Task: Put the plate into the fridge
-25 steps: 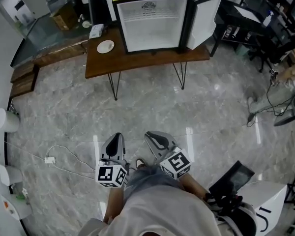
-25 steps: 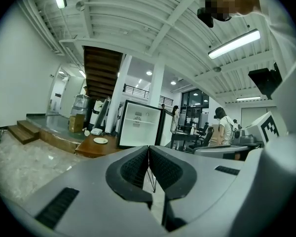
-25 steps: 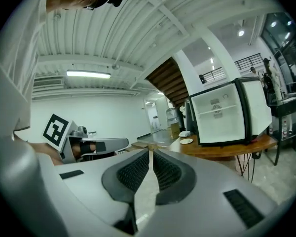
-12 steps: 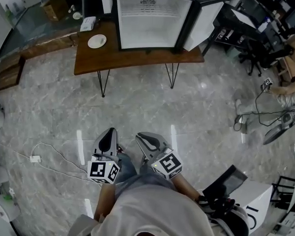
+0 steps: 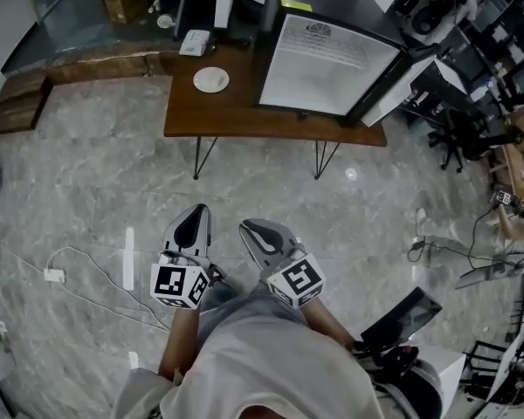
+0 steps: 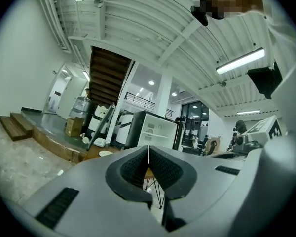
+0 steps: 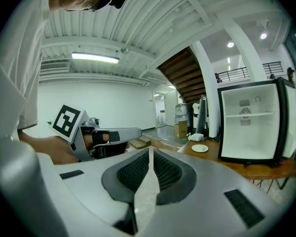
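A small white plate [image 5: 211,79] lies on the left part of a wooden table [image 5: 244,119]; it also shows far off as the plate [image 7: 200,148] and plate [image 6: 105,153]. To its right stands a mini fridge [image 5: 336,66] with its door [image 5: 408,78] swung open and its white inside bare; the fridge [image 7: 249,127] shows an empty shelf. My left gripper [image 5: 194,223] and right gripper [image 5: 248,230] hang close to my body over the marble floor, well short of the table. Both are shut with nothing between the jaws.
The table stands on thin black hairpin legs [image 5: 202,158]. A white cable with a plug [image 5: 54,275] trails on the floor at left. Wooden steps [image 5: 22,103] run along the far left. Office chairs [image 5: 458,129] and cables crowd the right side. A folded napkin pack [image 5: 195,42] lies behind the plate.
The head view has swung, so the table and fridge now sit tilted and further right. Both grippers stay shut in about the same place near my body.
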`<action>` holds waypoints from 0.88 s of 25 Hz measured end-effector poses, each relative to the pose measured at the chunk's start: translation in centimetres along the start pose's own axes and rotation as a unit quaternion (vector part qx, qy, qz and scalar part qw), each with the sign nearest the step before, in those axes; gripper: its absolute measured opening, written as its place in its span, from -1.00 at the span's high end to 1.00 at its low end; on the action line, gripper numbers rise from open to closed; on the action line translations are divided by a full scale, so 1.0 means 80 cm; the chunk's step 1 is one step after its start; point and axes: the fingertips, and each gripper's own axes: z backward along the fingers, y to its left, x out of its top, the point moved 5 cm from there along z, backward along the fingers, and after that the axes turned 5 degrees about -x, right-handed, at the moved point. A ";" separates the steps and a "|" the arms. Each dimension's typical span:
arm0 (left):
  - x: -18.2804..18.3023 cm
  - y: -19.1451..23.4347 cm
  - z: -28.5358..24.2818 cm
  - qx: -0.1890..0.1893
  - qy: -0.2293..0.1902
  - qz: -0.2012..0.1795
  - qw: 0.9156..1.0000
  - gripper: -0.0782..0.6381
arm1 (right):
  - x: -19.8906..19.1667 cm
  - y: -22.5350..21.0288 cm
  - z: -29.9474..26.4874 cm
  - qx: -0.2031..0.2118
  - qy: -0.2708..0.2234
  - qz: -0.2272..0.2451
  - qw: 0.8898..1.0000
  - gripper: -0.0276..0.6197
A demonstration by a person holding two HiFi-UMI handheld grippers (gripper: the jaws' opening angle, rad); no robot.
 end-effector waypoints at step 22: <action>0.078 0.282 -0.354 -0.011 0.011 -0.022 1.000 0.73 | 0.106 -0.307 -0.381 -0.124 -0.017 -0.020 0.992 0.86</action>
